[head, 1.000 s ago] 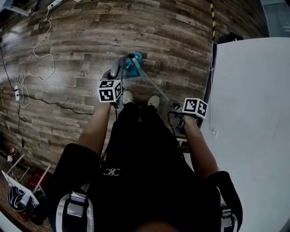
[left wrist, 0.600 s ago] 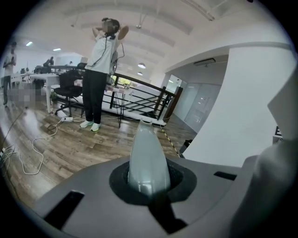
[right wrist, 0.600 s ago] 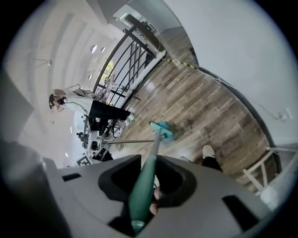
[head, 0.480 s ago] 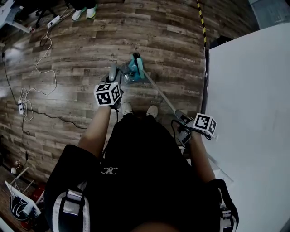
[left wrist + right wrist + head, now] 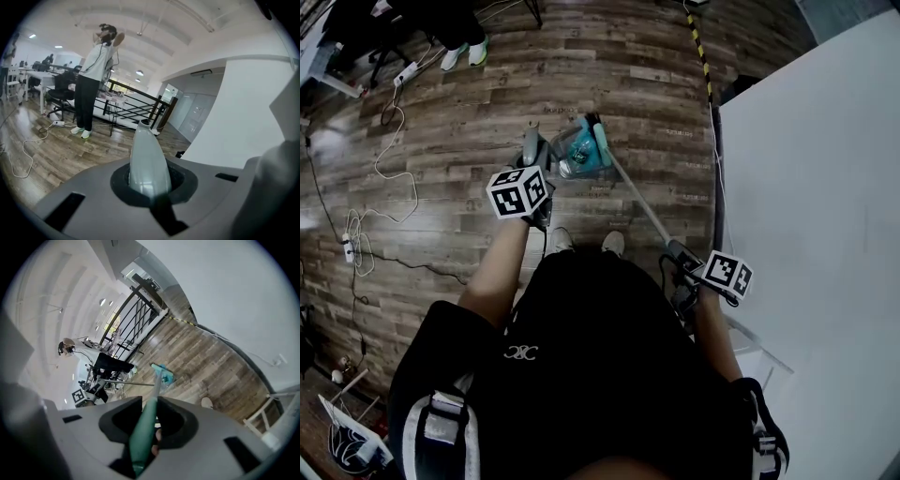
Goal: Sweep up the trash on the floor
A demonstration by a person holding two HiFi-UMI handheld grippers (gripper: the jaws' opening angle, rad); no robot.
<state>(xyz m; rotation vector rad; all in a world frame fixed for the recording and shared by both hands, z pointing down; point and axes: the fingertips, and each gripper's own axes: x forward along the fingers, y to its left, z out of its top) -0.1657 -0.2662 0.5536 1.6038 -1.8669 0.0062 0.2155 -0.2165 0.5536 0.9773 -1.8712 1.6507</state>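
A teal dustpan [image 5: 573, 153] sits on the wood floor in front of my feet, with pale trash inside it that I cannot make out. Its grey upright handle [image 5: 532, 143] [image 5: 146, 161] is clamped in my left gripper [image 5: 535, 180] [image 5: 148, 187], which is shut on it. The teal broom head [image 5: 599, 142] [image 5: 162, 374] rests against the pan's right side. The broom's long handle [image 5: 637, 202] [image 5: 142, 434] slants back to my right gripper [image 5: 685, 260] [image 5: 145, 427], which is shut on its teal grip.
A big white surface [image 5: 811, 187] fills the right side, and yellow-black tape [image 5: 697, 42] runs along the floor beside it. Cables and a power strip [image 5: 347, 247] lie at left. Another person [image 5: 93, 70] stands by desks and a railing [image 5: 131, 105]. My shoes [image 5: 612, 243] are just behind the pan.
The dustpan and broom head have shifted forward, farther from my feet. My right gripper has drawn back and to the right along the white surface, and the left gripper has stayed on the pan handle.
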